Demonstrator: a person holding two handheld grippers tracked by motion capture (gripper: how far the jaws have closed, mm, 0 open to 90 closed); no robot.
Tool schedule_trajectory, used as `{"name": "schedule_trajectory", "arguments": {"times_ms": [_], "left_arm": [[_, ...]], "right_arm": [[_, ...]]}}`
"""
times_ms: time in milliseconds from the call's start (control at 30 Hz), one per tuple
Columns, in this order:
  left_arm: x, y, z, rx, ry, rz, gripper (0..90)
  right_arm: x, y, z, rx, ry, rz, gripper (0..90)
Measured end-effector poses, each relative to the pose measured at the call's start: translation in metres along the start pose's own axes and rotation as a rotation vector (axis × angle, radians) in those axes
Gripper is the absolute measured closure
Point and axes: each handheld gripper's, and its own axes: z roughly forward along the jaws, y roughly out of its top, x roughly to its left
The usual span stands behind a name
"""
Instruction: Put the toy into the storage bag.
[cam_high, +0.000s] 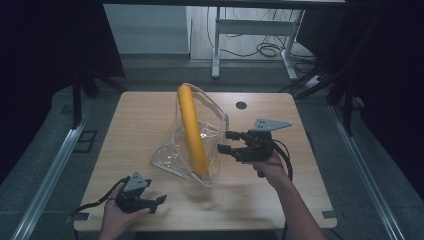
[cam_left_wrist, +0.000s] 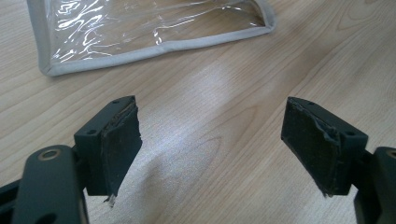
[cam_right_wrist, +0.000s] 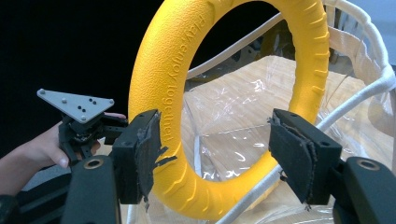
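Ring (cam_high: 192, 131), yellow and foam-like, stands on edge near the middle of the bench (cam_high: 280, 200), its lower part down inside a clear plastic bag (cam_high: 172, 157) with pale trimmed edges. The bag's mouth gapes upward around the ring, and its flat clear side lies spread on the wood toward the person's left. In the right gripper view the ring (cam_right_wrist: 154, 93) carries raised lettering along its flank, and the bag's (cam_right_wrist: 243, 140) white rim (cam_right_wrist: 373, 88) curves past it on the far side. The right tongs (cam_high: 227, 142) sit just beside the bag, pointing at it, jaws wide apart and holding nothing; in their own view the ring's lower arc lies between and beyond the two worn pads (cam_right_wrist: 149, 149). The left tongs (cam_high: 157, 201) rest low near the bench's front left corner, well apart from the bag, gripped by the left hand (cam_high: 117, 210). Their jaws are spread wide with bare wood between them, and the bag's trimmed edge (cam_left_wrist: 154, 49) lies farther ahead.
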Motion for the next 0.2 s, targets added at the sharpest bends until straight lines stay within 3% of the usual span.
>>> {"name": "schedule_trajectory", "arguments": {"times_ms": [200], "left_arm": [[0.0005, 0.0003, 0.0005, 0.002, 0.001, 0.000, 19.7]], "right_arm": [[-0.0012, -0.0029, 0.0009, 0.006, -0.010, -0.003, 34.0]]}}
